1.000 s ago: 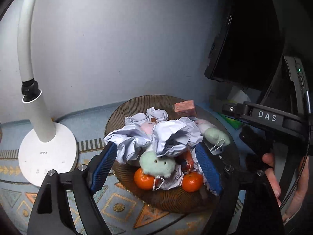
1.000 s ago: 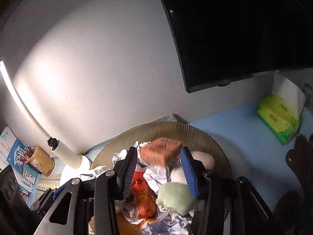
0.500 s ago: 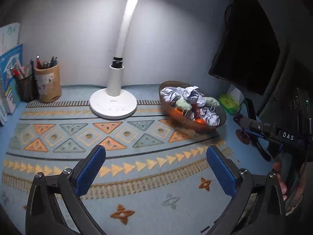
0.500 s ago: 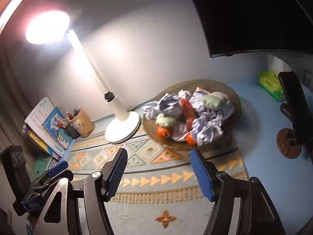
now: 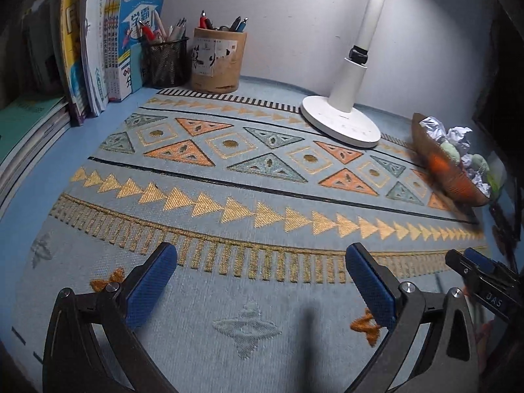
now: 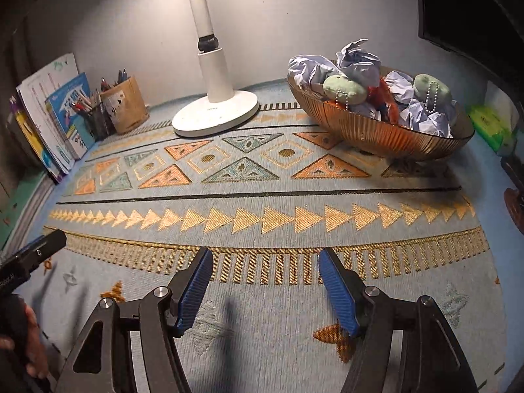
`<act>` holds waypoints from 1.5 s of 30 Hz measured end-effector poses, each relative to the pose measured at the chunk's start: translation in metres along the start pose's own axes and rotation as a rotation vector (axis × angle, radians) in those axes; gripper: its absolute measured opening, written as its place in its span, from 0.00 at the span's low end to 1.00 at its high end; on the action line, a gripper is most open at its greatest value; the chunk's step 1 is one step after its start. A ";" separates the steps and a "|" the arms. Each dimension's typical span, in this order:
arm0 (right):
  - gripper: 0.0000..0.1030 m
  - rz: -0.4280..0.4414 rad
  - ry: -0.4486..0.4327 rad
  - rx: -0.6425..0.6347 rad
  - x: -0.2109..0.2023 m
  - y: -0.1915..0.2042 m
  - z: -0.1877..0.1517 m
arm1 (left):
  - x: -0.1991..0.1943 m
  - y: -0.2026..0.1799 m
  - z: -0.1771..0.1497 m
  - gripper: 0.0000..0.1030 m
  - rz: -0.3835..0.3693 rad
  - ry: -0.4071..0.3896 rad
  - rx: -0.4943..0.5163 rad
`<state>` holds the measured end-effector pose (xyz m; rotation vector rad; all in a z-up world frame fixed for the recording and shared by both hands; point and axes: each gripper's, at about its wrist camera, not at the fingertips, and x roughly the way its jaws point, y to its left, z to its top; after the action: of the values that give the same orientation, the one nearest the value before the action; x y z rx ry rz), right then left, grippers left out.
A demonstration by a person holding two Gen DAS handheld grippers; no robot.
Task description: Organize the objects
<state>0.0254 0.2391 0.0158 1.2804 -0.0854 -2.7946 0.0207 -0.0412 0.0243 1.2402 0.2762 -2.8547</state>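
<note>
Two empty grippers hang over a patterned desk mat (image 6: 262,196), well apart from one loaded ribbed amber bowl (image 6: 393,137).

The left gripper (image 5: 262,281) has its blue pads spread wide with only mat between them; its jaws were opening within the last second. The right gripper (image 6: 265,288) stands partly spread, its jaws also just opened, with nothing between them and no pad touching anything. The bowl sits at the mat's far right edge, just beside one white desk lamp (image 6: 213,108). In it show two pale green plush toys (image 6: 344,88) on bead chains, several crumpled paper balls (image 6: 357,59) and an orange item too hidden to name. Two pen holders stand at the back left: one black mesh cup (image 5: 165,62) and one tan cup (image 5: 217,62), beside a row of books (image 5: 98,42).
</note>
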 end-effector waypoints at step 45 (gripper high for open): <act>0.90 -0.136 -0.017 -0.067 0.008 0.013 -0.001 | 0.020 -0.008 -0.006 0.99 0.046 0.093 0.047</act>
<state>0.0211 0.2257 0.0103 1.2936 0.0982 -2.8942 0.0113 -0.0311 0.0070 1.3709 0.1809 -2.7849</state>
